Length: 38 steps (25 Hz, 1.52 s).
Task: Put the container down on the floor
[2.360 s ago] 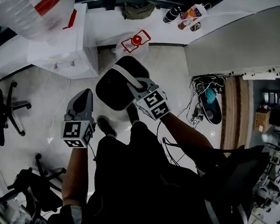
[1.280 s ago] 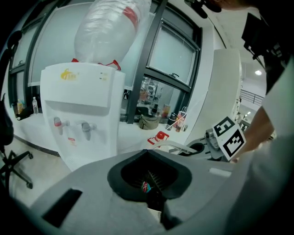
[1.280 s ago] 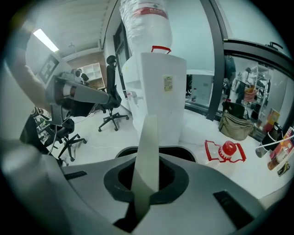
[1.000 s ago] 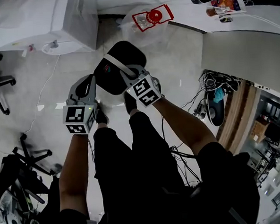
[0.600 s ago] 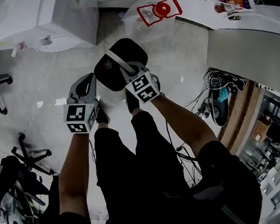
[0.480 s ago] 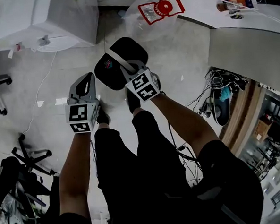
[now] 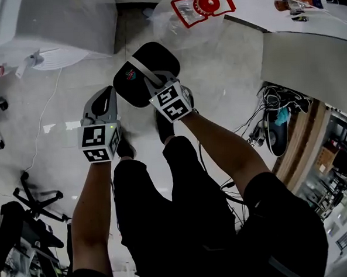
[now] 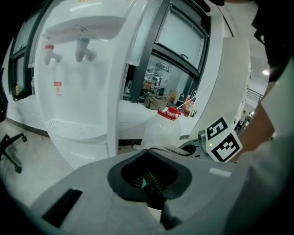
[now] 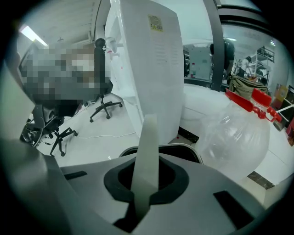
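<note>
A black container with a pale handle hangs above the floor in front of the person's feet. My right gripper is shut on that handle. In the right gripper view the handle stands upright between the jaws, with the container's rim just beyond. My left gripper hangs close to the container's left side, clear of it. In the left gripper view its jaws stand together with nothing held between them.
A large clear water jug with a red cap stands on the floor ahead, next to a white water dispenser. Cables lie at the right by a desk. An office chair base stands at the left. The person's shoes are below the container.
The container and both grippers have shifted slightly toward the jug and dispenser, and the floor has drawn nearer. The right gripper's hold on the handle is unchanged.
</note>
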### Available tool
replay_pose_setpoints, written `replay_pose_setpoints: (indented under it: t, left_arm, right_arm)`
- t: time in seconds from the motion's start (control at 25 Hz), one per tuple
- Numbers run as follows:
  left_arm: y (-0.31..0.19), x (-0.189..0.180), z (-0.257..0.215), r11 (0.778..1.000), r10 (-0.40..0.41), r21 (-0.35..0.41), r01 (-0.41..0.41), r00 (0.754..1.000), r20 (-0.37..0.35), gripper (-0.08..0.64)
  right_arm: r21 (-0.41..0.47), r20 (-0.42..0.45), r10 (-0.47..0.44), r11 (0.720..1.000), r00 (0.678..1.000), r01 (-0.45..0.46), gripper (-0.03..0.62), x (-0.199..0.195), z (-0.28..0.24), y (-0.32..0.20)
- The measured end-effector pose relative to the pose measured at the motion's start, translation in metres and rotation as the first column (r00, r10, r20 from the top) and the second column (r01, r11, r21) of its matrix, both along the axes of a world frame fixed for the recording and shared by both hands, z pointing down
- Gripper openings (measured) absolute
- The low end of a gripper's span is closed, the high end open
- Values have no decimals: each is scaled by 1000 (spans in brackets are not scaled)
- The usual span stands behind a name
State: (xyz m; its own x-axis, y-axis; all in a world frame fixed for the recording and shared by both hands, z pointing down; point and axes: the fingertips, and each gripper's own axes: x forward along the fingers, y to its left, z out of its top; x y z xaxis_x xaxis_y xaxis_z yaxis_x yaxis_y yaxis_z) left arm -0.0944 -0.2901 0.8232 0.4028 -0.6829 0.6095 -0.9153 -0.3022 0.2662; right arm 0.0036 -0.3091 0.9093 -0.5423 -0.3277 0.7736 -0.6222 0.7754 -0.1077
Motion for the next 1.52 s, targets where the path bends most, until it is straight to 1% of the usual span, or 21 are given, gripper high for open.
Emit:
replay_pose_setpoints:
  t: [0.12,0.16,0.32,0.4,0.52,0.68,0.8,0.92,1.0,1.2,1.4,1.52]
  left_arm:
    - [-4,-3,13,999,-41,-25,40,999,-36,11]
    - [-5,-5,17,998,-48,-30,47,998,-36,11]
    - [-9,-4,30,999,-27,-24,26,999,-21,11]
    - [-10,-6,36,999,-35,-29,34,999,-29,11]
    - [-12,-12,42,997,-70,-39,69,997,-40,11]
    - [-8,-13,50,998,-42,-36,42,999,-21,11]
    - [-6,-16,55,997,-58,-48,57,998,-34,11]
    - [-3,-16,62,997,-60,-59,57,998,-37,11]
    - [0,-14,64,997,-51,-67,48,998,-35,11]
    - [4,-11,61,996,-53,-70,50,998,-37,11]
    - [14,-14,61,995,-52,-85,50,998,-26,11]
    - [22,-15,59,992,-73,-102,68,996,-43,11]
  right_arm:
    - [-4,-6,8,1000,1000,-8,8,0,17,-5]
    - [-6,-5,11,1000,1000,-11,8,-2,23,-6]
    - [-15,-3,29,999,1000,-29,8,-5,43,-14]
    - [-16,-5,29,999,1000,-29,8,-7,51,-17]
    - [-16,-4,20,1000,1000,-20,8,-11,62,-21]
    - [-11,-5,24,1000,1000,-24,8,-15,73,-25]
    - [2,-7,39,999,999,-39,8,-14,81,-25]
    - [19,-9,52,998,999,-52,8,-11,84,-27]
    - [16,-9,53,998,999,-53,8,-11,84,-28]
    - [-22,-21,58,998,998,-58,8,-7,84,-28]
    - [-57,-29,14,998,999,-15,8,-11,85,-19]
    - [-68,-45,13,998,999,-16,9,-10,83,-16]
